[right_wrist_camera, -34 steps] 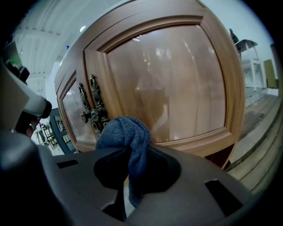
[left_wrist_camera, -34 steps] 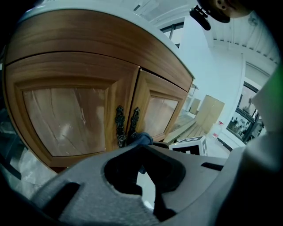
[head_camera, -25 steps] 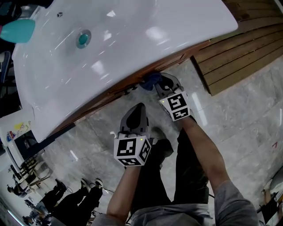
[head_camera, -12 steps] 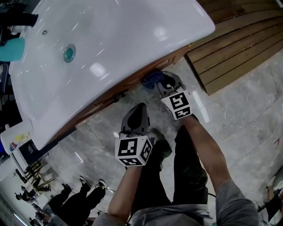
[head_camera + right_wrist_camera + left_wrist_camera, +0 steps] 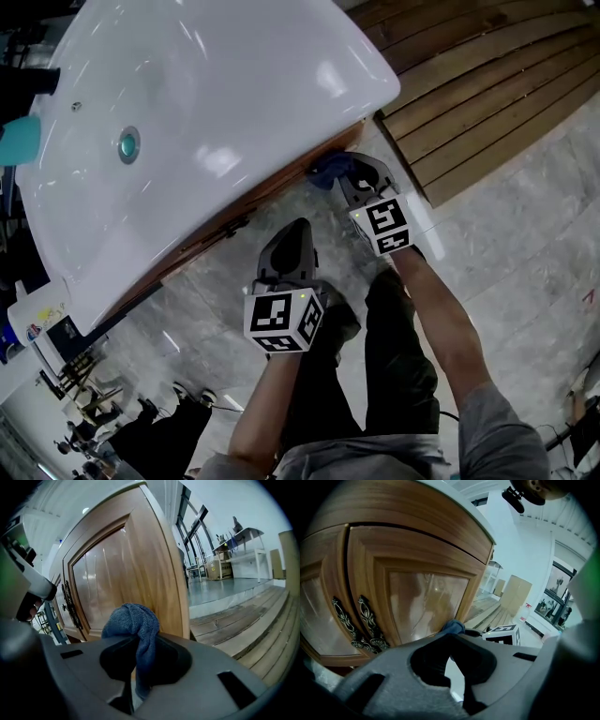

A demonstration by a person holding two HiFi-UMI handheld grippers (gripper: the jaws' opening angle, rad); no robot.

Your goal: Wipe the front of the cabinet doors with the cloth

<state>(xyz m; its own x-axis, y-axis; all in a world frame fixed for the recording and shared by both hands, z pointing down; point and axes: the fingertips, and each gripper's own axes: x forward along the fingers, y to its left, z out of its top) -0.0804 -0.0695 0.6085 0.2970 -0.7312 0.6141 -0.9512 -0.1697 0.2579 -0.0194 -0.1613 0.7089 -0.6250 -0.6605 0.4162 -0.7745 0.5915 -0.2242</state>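
The wooden cabinet doors [image 5: 426, 602] stand under a white sink [image 5: 216, 122], with two ornate dark handles [image 5: 358, 623] at their meeting edge. My right gripper [image 5: 345, 173] is shut on a blue cloth [image 5: 133, 623]. The bunched cloth [image 5: 326, 171] presses against the lower right part of the right-hand door [image 5: 122, 573], near its outer corner. My left gripper [image 5: 292, 230] hangs shut and empty a little back from the doors, left of the right one. From the left gripper [image 5: 452, 667] view, the cloth [image 5: 452, 626] and the right gripper's marker cube [image 5: 504, 632] show beyond the jaws.
A slatted wooden platform [image 5: 469, 84] lies on the floor right of the cabinet. Grey marble floor [image 5: 525, 244] spreads below. The person's legs [image 5: 394, 347] stand close behind the grippers. A teal object [image 5: 19, 139] sits at the sink's far left.
My right gripper with the cloth has slid a little rightward along the cabinet front. The head view has shifted, so the sink sits further left. The left gripper has barely moved.
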